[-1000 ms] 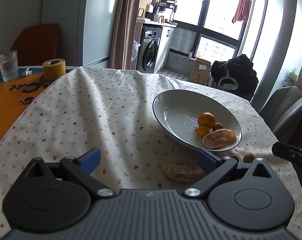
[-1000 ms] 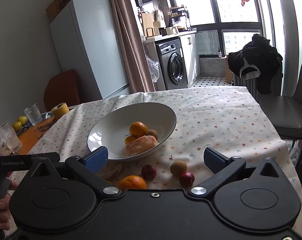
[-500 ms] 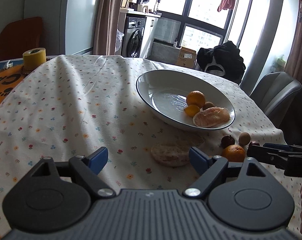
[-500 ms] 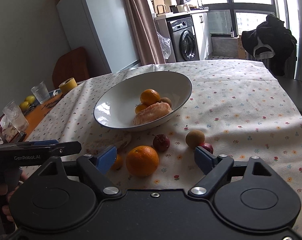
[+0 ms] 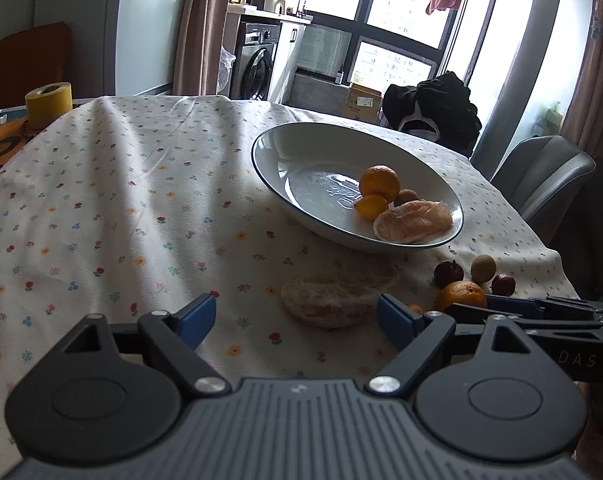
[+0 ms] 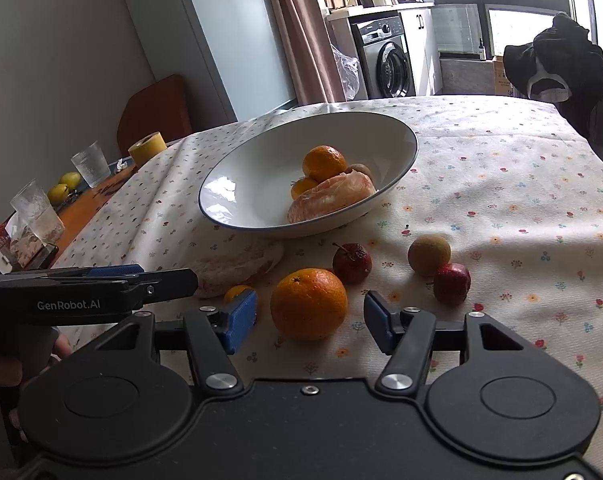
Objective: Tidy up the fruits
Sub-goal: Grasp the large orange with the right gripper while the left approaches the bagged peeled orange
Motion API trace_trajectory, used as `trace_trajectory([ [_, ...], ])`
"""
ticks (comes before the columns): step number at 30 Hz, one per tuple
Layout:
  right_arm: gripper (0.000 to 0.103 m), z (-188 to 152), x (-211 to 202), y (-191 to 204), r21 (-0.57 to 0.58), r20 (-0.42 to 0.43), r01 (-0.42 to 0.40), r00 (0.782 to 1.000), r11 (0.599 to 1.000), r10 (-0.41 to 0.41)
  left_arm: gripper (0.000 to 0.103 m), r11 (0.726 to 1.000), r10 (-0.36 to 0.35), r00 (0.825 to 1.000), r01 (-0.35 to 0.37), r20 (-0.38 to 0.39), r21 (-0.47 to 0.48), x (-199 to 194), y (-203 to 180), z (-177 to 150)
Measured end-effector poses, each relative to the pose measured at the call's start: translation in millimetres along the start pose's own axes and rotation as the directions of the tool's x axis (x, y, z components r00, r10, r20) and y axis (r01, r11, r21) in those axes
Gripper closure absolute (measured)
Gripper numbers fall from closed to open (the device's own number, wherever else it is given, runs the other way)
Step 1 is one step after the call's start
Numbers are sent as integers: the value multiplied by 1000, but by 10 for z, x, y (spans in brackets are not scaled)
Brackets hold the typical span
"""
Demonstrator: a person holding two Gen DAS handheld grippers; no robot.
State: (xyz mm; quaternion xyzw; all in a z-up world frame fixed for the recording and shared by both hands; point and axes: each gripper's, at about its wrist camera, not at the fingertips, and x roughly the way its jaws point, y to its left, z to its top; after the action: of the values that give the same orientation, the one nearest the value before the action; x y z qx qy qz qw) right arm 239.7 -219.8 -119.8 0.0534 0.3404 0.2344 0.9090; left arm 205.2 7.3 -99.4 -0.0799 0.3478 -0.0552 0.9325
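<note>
My left gripper is open, low over the flowered cloth. A peeled citrus segment lies just ahead between its blue pads. My right gripper is open around a large orange, a small gap on each side. A small orange peeks from behind its left pad. A dark red fruit, a tan round fruit and a red fruit lie beyond. The white bowl holds an orange, a small orange, a brown fruit and a peeled segment.
A yellow tape roll, glasses and yellow fruits stand on the orange mat at the far left. The table edge drops off at the right, next to a grey chair. A hand holds the left gripper.
Both grippers came lower and forward. The right gripper's jaws have narrowed around the large orange. The left gripper has drawn near the peeled segment, its opening unchanged.
</note>
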Motion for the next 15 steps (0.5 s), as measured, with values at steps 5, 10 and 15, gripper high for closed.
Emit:
trace_trajectory([
  [5,63,-8,35,-34,6,-5,-16,1000,1000,16,16,1000,3,1000,-3,-1,9,31,-100,17],
  [10,63,-11,-21,-90,7,-12,-20,1000,1000,20,14,1000,19,1000,-19,-13,5,92,-191,26],
  [15,63,-15,-77,-155,13,-15,-11,1000,1000,11,8,996,83,997,-83,-6,-24,151,-265,29],
])
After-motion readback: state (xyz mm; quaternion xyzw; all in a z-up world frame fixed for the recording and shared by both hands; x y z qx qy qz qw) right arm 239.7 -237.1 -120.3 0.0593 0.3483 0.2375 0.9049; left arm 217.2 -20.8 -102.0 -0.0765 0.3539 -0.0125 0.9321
